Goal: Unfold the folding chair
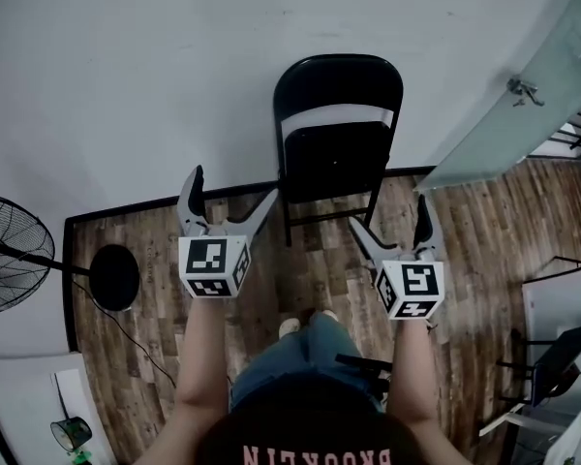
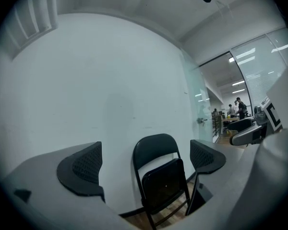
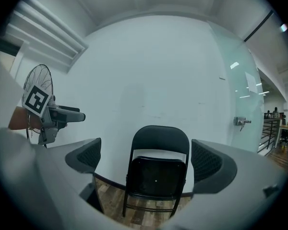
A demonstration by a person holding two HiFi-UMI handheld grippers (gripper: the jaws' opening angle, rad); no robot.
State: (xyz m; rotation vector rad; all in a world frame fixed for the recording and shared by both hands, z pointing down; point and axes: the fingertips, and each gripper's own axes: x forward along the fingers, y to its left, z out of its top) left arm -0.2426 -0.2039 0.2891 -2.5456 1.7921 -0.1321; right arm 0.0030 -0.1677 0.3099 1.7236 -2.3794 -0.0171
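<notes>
Black folding chair (image 1: 337,143) (folded) stands beyond left claw (image 1: 232,184), right claw (image 1: 389,213).

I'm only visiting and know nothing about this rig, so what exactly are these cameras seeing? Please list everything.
Folding chair: one, black, folded, standing at the white wall.
Standing fan: one, black, on the floor at the left.
Glass partition: one, pale, at the right, with a metal handle.
Floor: brown wood planks.
People: a few, far off beyond the glass, too small to describe.
Left gripper: one, grey with a black-and-white marker cube, jaws apart, empty, short of the chair.
Right gripper: one, same look, jaws apart, empty, short of the chair.
Person's jeans: blue, bottom centre, below the grippers.
</notes>
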